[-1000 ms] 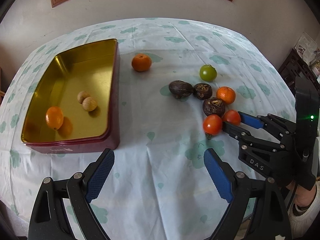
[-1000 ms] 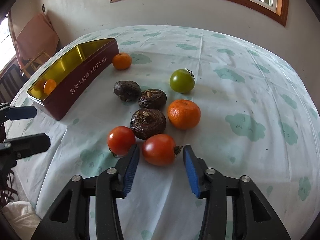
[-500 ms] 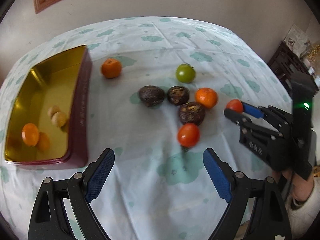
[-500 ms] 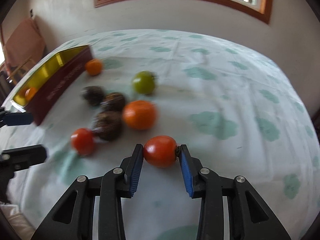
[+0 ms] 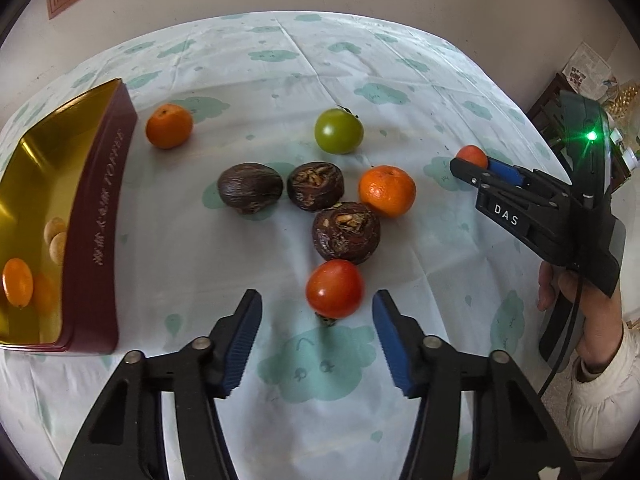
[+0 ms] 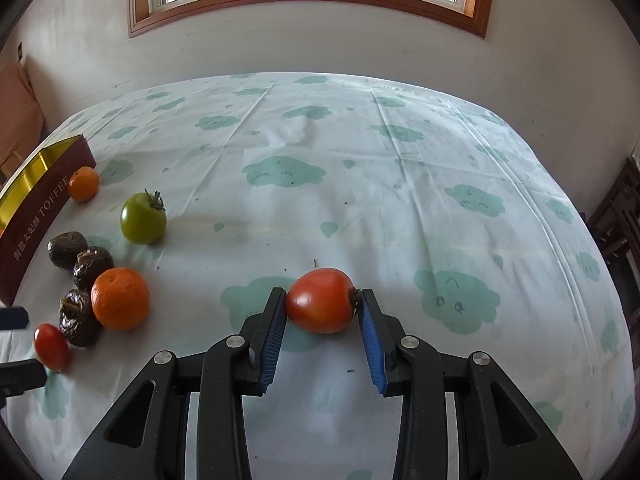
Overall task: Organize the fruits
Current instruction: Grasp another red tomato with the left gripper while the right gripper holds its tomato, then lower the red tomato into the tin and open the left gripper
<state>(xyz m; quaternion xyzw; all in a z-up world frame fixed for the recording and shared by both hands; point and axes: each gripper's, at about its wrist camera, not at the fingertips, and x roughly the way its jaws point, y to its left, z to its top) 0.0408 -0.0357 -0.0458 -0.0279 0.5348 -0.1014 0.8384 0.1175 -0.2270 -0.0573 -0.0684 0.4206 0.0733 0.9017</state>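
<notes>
Right gripper [image 6: 322, 316] clamps a glossy red tomato [image 6: 320, 300]; left gripper [image 5: 316, 336], closing, brackets another red tomato [image 5: 335, 288] untouched.

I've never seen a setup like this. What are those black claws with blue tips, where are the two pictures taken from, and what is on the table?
There is no robot here: a person holds a hand-operated claw in each hand, and each claw has a wide-angle camera looking along its fingers. One picture is from the left gripper, whose jaws have just been closing around a red tomato on the cloth without touching it yet. The other is from the right gripper, which grips a second red tomato. On the tablecloth also lie a green tomato, two oranges and three dark brown fruits. At the left a gold-lined tin already holds some small fruit.
</notes>
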